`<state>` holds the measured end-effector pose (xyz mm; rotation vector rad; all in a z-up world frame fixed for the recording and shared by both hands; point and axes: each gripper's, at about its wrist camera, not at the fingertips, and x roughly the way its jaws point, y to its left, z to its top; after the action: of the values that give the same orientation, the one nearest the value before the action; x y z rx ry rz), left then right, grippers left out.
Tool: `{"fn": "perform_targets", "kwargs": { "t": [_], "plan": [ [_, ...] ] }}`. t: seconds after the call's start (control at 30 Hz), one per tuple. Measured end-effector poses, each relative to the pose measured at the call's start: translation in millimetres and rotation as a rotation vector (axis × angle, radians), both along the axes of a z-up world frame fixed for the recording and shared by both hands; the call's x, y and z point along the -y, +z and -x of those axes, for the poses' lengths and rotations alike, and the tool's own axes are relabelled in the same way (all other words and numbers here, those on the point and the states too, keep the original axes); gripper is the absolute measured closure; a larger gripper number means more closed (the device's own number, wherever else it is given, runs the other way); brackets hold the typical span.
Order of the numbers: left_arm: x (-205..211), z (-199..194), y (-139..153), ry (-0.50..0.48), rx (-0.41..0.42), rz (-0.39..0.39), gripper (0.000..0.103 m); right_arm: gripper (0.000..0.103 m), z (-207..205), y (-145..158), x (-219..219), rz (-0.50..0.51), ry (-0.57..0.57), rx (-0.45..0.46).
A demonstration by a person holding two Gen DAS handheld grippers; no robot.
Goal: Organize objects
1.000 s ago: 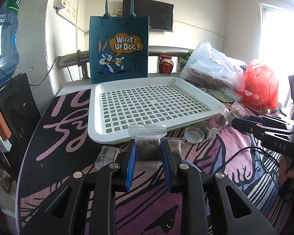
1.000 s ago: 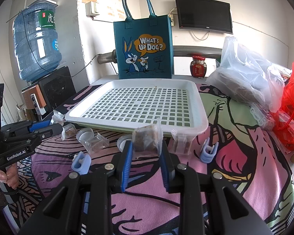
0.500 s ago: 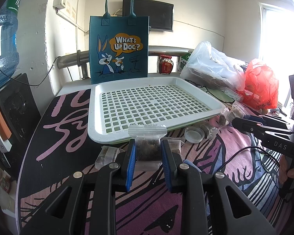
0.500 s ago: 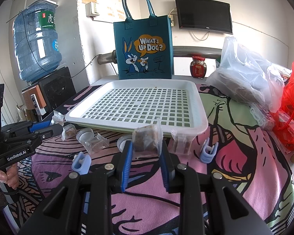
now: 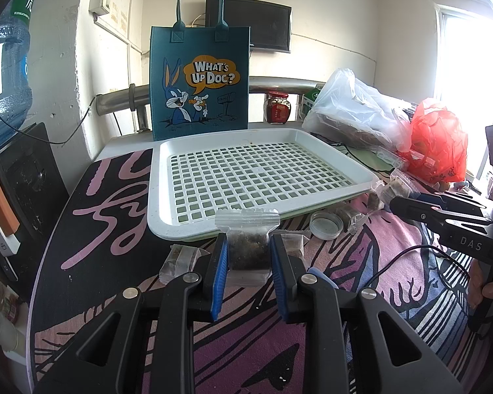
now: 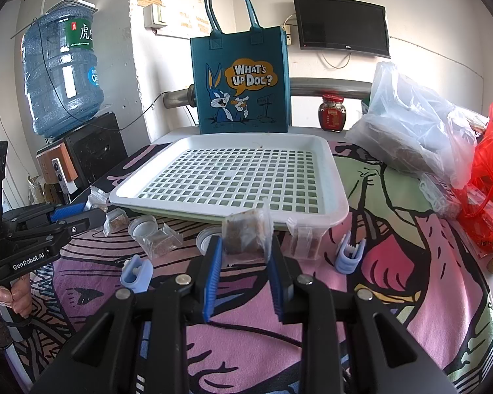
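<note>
Each pair of tongs is closed on a small clear zip bag of brown dried stuff. The left tongs [image 5: 248, 259] pinch their bag [image 5: 246, 246] by its sides, its zip strip standing up above the blue pads. The right tongs [image 6: 243, 256] hold a second bag [image 6: 245, 234] the same way, though tilted a little.

Straight ahead of both, just past the fingertips, lies the white slotted tray [image 5: 161, 197] on the table [image 5: 108, 216], with nothing in it yet; that looks like where the bags are meant to go.

Risks, as I judge them:

- The bags are slick, soft film gripped across loose contents (not a firm hold), so one may slide out on the way forward and drop short, onto the near rim.
- More loose bags [image 6: 162, 244], round lids [image 6: 143, 226] and blue clips [image 6: 350, 252] lie just below and to either side of the right tongs; a low pass could sweep them about or off the edge.
- The tray sits atop a green one and could skid if its rim is struck.
- With both pairs heading to one tray from close quarters, they could bump each other.
</note>
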<state>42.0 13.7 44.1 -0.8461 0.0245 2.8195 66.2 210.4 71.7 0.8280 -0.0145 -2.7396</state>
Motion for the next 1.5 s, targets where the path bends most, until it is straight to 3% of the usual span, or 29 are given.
{"fn": "perform_targets", "kwargs": {
  "t": [1.5],
  "plan": [
    [-1.0,1.7,-4.4,0.000,0.019,0.005,0.079,0.077,-0.1,-1.3,-0.2,0.002,-0.001,0.002]
  ]
}}
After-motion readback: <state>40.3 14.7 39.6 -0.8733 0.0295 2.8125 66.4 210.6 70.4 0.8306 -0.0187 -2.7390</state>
